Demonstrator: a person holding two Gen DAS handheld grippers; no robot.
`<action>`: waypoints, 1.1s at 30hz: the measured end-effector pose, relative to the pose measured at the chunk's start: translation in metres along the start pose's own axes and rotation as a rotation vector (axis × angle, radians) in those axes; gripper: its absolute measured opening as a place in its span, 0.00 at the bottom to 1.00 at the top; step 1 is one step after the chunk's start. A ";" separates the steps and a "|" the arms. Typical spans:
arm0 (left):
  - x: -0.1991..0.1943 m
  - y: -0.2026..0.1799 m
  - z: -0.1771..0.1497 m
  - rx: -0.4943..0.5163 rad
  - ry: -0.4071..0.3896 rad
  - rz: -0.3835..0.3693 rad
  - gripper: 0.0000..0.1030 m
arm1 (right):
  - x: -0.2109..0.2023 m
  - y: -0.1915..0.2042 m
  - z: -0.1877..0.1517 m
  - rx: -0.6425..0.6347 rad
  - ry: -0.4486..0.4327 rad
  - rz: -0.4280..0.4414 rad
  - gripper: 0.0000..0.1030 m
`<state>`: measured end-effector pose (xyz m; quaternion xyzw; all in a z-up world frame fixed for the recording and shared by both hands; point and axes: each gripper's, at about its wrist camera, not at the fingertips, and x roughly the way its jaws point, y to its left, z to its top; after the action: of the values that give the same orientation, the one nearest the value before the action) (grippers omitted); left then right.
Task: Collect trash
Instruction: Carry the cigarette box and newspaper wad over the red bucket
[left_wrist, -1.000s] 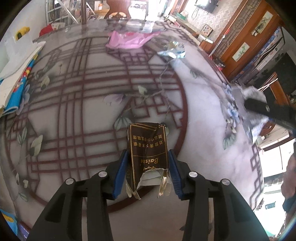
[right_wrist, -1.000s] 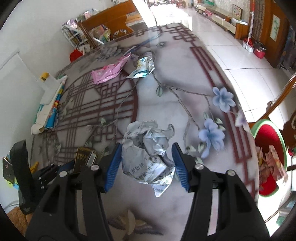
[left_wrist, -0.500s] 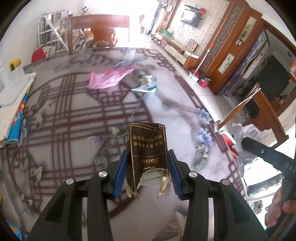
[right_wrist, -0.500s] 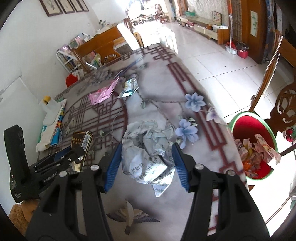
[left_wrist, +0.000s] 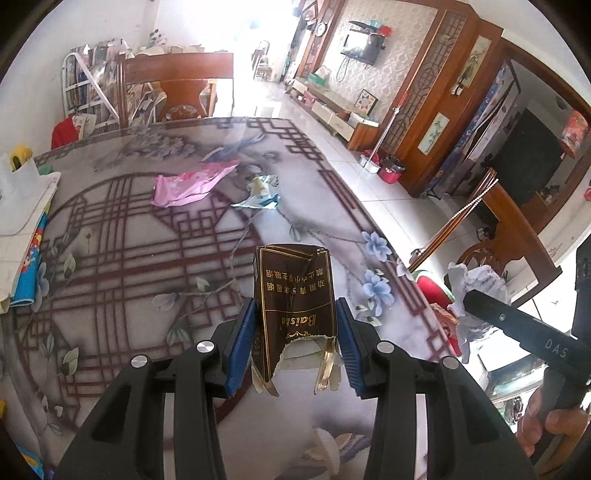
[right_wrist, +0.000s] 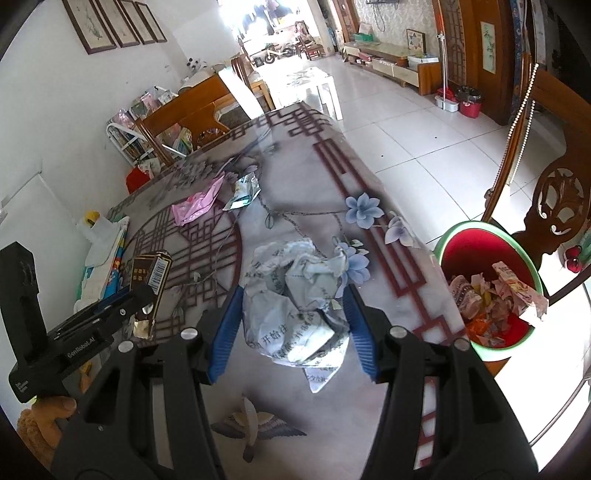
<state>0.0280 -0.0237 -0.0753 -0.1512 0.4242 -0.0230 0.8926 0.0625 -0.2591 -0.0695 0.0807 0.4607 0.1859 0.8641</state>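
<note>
My left gripper (left_wrist: 295, 343) is shut on a torn dark brown cigarette pack (left_wrist: 293, 299) and holds it above the patterned table (left_wrist: 129, 236). My right gripper (right_wrist: 291, 328) is shut on a crumpled ball of printed paper (right_wrist: 295, 295), also above the table near its right edge. A red bin with a green rim (right_wrist: 491, 291), holding several scraps, stands on the floor to the right of the table. The left gripper with the pack (right_wrist: 147, 277) shows at the left of the right wrist view; the paper ball (left_wrist: 476, 288) shows at the right of the left wrist view.
A pink wrapper (left_wrist: 184, 184) and a silver-blue wrapper (left_wrist: 258, 194) lie at the table's far end. Books and white papers (left_wrist: 22, 221) sit along the left edge. A carved wooden chair (right_wrist: 554, 206) stands behind the bin.
Both grippers have risen and tilted up with their loads still held. The room and the red bin have come more into view, and the table lies lower in both views.
</note>
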 end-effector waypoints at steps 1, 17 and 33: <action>-0.001 -0.002 0.001 0.003 -0.002 -0.002 0.39 | -0.001 -0.002 -0.001 0.004 -0.002 -0.002 0.52; 0.006 -0.040 0.016 0.066 -0.011 -0.055 0.39 | -0.016 -0.036 0.000 0.059 -0.019 -0.049 0.52; 0.029 -0.093 0.017 0.092 0.022 -0.123 0.39 | -0.031 -0.098 0.000 0.139 -0.027 -0.085 0.52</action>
<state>0.0675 -0.1133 -0.0595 -0.1354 0.4223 -0.0988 0.8908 0.0711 -0.3614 -0.0759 0.1233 0.4636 0.1159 0.8697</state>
